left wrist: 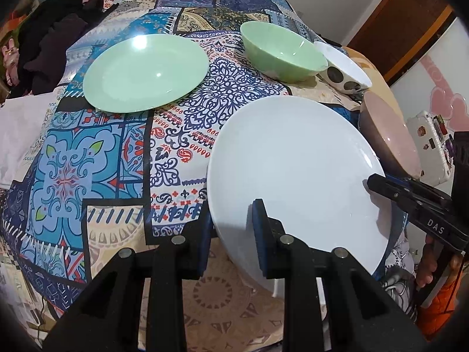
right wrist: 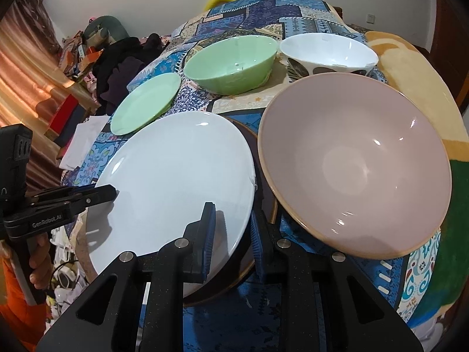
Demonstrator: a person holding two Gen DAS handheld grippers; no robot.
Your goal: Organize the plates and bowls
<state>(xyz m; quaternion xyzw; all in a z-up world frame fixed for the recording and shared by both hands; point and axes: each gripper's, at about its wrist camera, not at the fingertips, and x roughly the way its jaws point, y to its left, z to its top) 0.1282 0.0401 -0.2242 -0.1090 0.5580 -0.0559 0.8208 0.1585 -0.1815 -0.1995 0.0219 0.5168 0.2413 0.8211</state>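
Observation:
A large white plate (left wrist: 293, 161) (right wrist: 176, 176) is held tilted just over the patterned tablecloth (left wrist: 88, 161). My left gripper (left wrist: 231, 214) (right wrist: 112, 189) is shut on its near left rim. My right gripper (right wrist: 233, 214) (left wrist: 372, 180) is shut on the opposite rim. A dark plate with a gold edge (right wrist: 265, 202) lies partly hidden under the white one. Beside them sits a pink bowl (right wrist: 354, 164) (left wrist: 390, 135). Farther back are a green plate (left wrist: 146, 73) (right wrist: 146, 104), a green bowl (left wrist: 284, 55) (right wrist: 231, 61) and a white spotted bowl (left wrist: 343, 67) (right wrist: 328, 52).
Dark clothes (left wrist: 52, 44) are piled at the table's far left edge. A yellow blanket (right wrist: 410, 67) covers the right side. White paper (right wrist: 85, 140) lies off the left edge. A hand in an orange sleeve (right wrist: 17, 308) holds the left gripper.

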